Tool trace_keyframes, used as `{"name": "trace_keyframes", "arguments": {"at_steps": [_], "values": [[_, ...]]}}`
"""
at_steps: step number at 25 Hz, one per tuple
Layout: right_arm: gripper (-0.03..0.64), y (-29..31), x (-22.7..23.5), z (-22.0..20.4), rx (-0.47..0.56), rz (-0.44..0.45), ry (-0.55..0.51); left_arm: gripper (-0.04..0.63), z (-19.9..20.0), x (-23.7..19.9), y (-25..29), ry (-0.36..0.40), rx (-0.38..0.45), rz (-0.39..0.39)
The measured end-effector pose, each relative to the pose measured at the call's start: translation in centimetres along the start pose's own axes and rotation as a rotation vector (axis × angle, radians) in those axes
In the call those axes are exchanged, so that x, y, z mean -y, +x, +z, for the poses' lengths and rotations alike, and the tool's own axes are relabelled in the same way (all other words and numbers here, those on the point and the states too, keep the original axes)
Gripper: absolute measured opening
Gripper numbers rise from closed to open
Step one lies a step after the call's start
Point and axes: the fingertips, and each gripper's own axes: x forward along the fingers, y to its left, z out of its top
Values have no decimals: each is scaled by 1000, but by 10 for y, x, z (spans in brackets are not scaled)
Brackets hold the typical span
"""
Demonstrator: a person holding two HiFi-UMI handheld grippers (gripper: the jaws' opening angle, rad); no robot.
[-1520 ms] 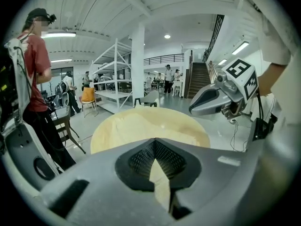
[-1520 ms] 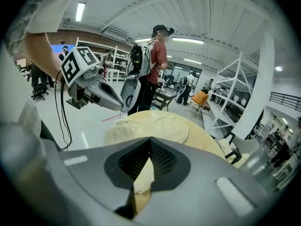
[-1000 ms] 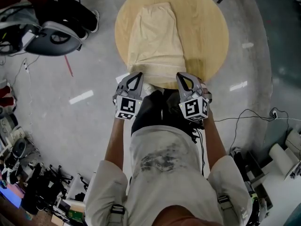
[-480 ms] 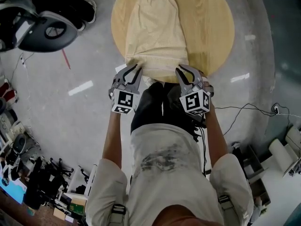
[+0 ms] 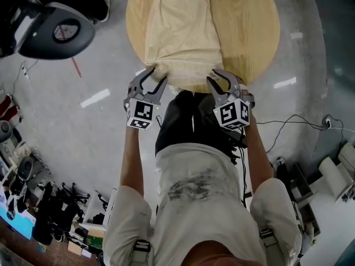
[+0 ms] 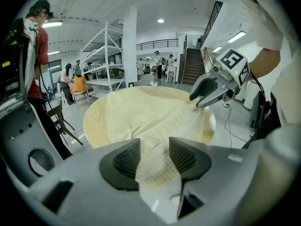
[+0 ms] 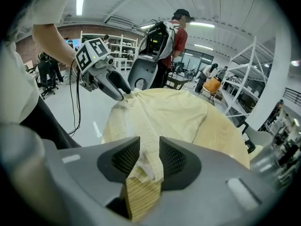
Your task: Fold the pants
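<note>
At the round wooden table's (image 5: 252, 32) near edge, left gripper (image 5: 155, 77) and right gripper (image 5: 217, 80) have just been opening, the pale-yellow cloth pants (image 5: 183, 32) lying loose between their jaws; next they probably withdraw without snagging.

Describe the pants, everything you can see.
The pants are pale yellow, finely textured cloth, seemingly folded into one long panel lying flat on the round wooden table. A ribbed band runs along the near end, slightly bunched at the table's rim. Each near corner lies between the jaws of the left claw and right claw, which have just been opening.
</note>
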Motion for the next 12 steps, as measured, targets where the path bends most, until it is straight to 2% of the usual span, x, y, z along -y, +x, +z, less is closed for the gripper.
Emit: {"name": "trace_keyframes", "arguments": {"at_steps": [4,8,12], "values": [[169,5,-5,-8,-22,27,-5,233,-3,2,2,10,-11,-28],[198,13,-10,-13,-45,51,-13,299,-9,3,5,11,-17,-70],[212,22,-12,-19,-70,69,-10,328,-14,3,11,9,-30,-91]]}}
